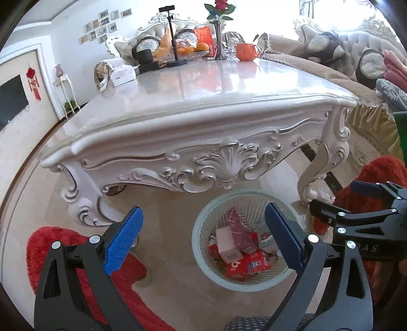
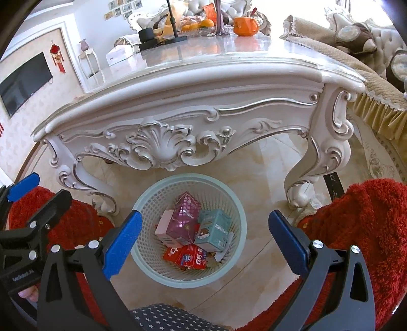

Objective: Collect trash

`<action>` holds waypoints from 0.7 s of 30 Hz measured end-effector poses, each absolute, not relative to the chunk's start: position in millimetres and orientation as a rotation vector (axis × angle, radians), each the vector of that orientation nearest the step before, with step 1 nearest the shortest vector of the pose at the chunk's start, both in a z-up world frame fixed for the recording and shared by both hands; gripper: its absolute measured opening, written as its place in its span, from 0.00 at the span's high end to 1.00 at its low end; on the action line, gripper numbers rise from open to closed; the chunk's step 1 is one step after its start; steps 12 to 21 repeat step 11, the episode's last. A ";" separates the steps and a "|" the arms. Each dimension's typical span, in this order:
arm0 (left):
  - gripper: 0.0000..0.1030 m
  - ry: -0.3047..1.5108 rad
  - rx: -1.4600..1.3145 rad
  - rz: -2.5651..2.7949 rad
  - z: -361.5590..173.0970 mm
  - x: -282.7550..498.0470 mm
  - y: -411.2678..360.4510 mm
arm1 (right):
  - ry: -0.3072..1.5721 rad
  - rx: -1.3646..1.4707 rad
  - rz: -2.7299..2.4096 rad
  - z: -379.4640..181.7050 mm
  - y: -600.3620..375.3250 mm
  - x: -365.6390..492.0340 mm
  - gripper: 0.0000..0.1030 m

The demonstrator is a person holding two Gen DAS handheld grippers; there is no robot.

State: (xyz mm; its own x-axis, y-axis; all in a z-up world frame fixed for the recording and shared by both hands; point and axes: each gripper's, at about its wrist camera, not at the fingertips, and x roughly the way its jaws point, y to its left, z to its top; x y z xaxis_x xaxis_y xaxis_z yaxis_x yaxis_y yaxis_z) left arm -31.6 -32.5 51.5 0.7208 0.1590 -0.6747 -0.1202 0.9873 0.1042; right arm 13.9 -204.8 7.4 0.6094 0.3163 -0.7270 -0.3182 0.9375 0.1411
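Both the left gripper [image 1: 203, 239] and the right gripper [image 2: 204, 242] were held spread and empty above the basket [image 2: 142, 264] in front of the carved table [image 2: 178, 84], where discarded cartons [image 2: 183, 221], apparently all the trash, were already gathered.

My left wrist view: right gripper [image 1: 330, 203] cut by frame's right edge, far finger mostly behind own body. Basket [image 1: 203, 244] near rim hidden behind left gripper's [image 1: 203, 242] blue pad. Red cartons [image 1: 244, 264] buried under pink box [image 1: 229, 249], print too small to read. My right wrist view: left gripper [image 2: 23, 201] clipped at left edge. Star-patterned cloth [image 2: 162, 318] cut off at bottom. Fruit tray [image 2: 195, 24] at table's [image 2: 203, 73] far end blurred
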 end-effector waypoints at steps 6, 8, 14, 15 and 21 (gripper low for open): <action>0.09 0.803 -0.018 0.069 47.2 -29.5 -26.5 | 0.838 0.000 0.361 7.8 -204.9 14.0 0.08; 0.09 0.807 0.002 0.089 45.3 -29.3 -29.1 | 0.837 -0.005 0.359 8.1 -204.8 13.5 0.08; 0.09 0.812 -0.014 0.074 44.0 -29.5 -29.3 | 0.834 -0.004 0.353 8.9 -205.5 13.6 0.08; 0.09 0.812 -0.014 0.074 44.0 -29.5 -29.3 | 0.834 -0.004 0.353 8.9 -205.5 13.6 0.08; 0.09 0.812 -0.014 0.074 44.0 -29.5 -29.3 | 0.834 -0.004 0.353 8.9 -205.5 13.6 0.08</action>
